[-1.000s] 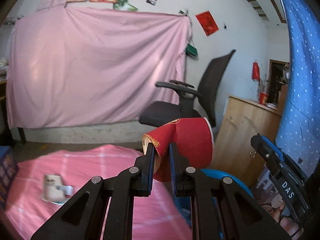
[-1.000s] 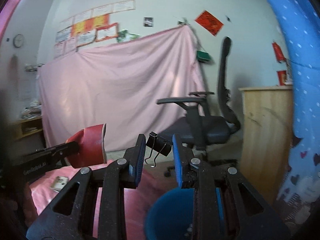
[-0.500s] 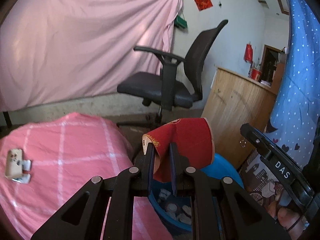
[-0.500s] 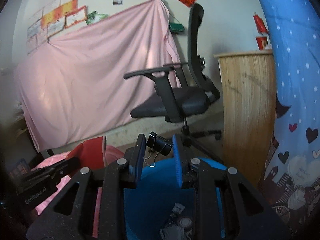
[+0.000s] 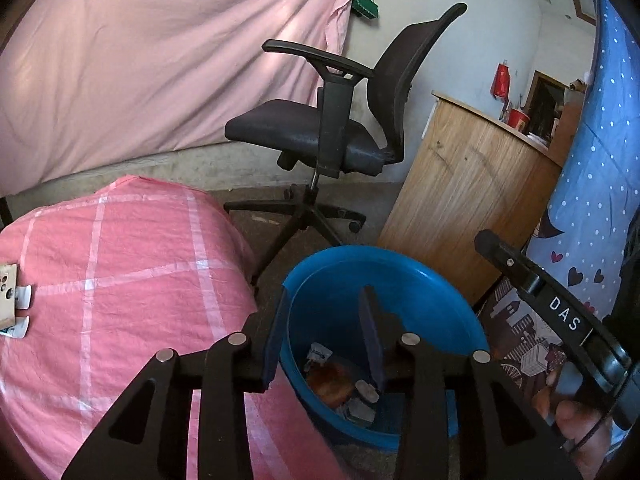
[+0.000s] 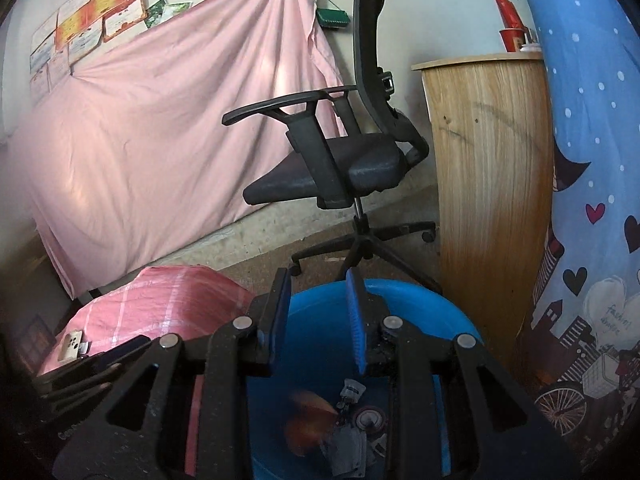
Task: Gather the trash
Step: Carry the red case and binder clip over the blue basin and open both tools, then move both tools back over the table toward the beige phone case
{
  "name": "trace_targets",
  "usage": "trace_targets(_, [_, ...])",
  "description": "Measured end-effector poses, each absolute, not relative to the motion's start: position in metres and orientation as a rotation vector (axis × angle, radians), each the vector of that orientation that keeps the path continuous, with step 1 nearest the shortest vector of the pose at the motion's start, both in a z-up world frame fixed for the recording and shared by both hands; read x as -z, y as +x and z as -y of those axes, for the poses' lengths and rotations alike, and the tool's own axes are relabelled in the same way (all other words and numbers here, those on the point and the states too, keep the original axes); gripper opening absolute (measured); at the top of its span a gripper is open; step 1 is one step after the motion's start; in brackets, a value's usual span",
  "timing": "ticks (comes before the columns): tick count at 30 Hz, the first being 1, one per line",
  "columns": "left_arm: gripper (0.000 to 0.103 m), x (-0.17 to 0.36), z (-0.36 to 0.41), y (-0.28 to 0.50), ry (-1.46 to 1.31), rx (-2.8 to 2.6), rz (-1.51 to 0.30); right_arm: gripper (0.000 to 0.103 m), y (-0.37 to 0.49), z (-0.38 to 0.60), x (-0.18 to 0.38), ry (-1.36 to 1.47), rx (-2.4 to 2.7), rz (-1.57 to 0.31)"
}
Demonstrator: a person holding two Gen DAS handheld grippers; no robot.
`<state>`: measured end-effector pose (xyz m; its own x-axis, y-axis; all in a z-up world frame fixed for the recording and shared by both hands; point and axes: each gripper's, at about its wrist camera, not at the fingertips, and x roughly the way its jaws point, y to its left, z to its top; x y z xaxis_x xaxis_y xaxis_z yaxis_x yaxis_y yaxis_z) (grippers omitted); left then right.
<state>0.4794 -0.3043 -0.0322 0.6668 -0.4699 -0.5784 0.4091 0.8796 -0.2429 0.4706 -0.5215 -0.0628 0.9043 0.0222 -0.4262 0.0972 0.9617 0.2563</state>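
Observation:
A blue round bin (image 5: 400,280) stands on the floor beside the pink checked table (image 5: 120,272). My left gripper (image 5: 324,320) is open and empty above its near rim. The red paper cup (image 5: 332,380) lies inside among other trash. In the right wrist view my right gripper (image 6: 318,304) is open and empty over the bin (image 6: 420,304); the red cup (image 6: 308,420) shows blurred at the bottom with grey scraps (image 6: 352,432). The binder clip is not clearly visible. A small cardboard piece (image 5: 8,300) lies on the table's left edge.
A black office chair (image 5: 320,132) stands just behind the bin. A wooden counter (image 5: 472,200) is at the right, with a blue patterned curtain (image 5: 592,200) beside it. A pink sheet (image 5: 160,60) hangs on the back wall.
Both grippers tilted down over the bin and opened. The red cup left my left gripper and the binder clip left my right gripper; the cup now lies in the bin.

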Motion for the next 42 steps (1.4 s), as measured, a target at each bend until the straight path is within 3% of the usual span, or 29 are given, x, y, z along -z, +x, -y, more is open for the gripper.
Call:
trace_targets(14, [0.031, 0.029, 0.281, 0.476, -0.116, 0.44, -0.648, 0.059, 0.471, 0.519, 0.062, 0.275, 0.04, -0.43])
trace_targets(27, [0.032, 0.022, 0.252, 0.474, -0.151, 0.381, -0.611, 0.08, 0.47, 0.516, 0.058, 0.271, 0.059, -0.4])
trace_targets(42, [0.049, 0.008, 0.207, 0.464, -0.194, 0.296, -0.545, 0.103, 0.464, 0.511, 0.048, 0.29, 0.076, -0.325])
